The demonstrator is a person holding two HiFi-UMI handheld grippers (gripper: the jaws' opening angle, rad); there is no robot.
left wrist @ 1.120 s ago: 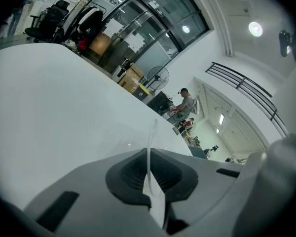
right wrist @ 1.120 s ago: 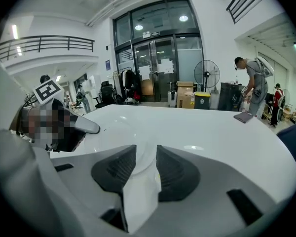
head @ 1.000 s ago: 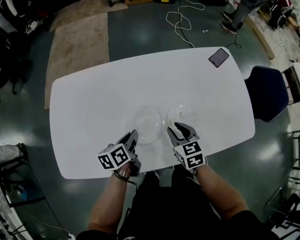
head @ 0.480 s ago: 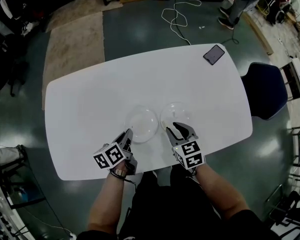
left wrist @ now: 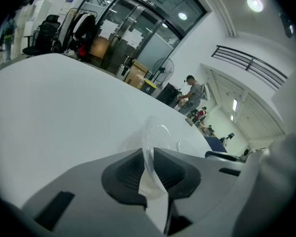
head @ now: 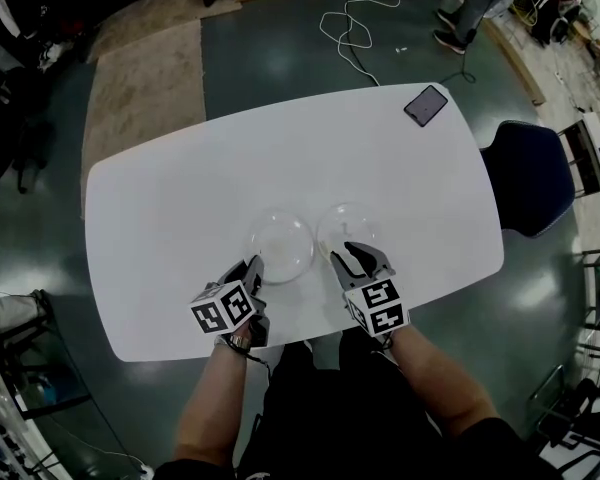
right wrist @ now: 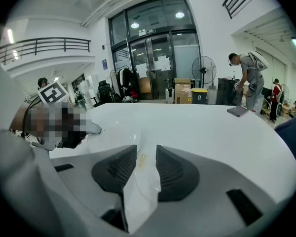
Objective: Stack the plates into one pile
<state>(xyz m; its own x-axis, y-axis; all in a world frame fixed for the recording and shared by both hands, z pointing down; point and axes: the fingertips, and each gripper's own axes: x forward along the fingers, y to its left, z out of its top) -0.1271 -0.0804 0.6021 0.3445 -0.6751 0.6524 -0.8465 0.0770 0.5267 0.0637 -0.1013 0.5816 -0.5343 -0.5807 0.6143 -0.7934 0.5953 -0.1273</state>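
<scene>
- Lower centre-left: left gripper [head: 249, 267], jaws just been opening, now narrowly apart around the left clear plate [head: 280, 246]'s rim.
- Just right, beside it on the white table [head: 170, 208]: right clear plate [head: 346, 228], unstacked.
- Right gripper [head: 355, 255]: jaws wider, loosely straddling that plate's near rim.

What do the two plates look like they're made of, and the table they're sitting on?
The left plate and right plate look clear and glossy, glass or hard plastic: the white top shows through. The table looks smooth, white, faintly shiny, maybe laminate or painted board.
</scene>
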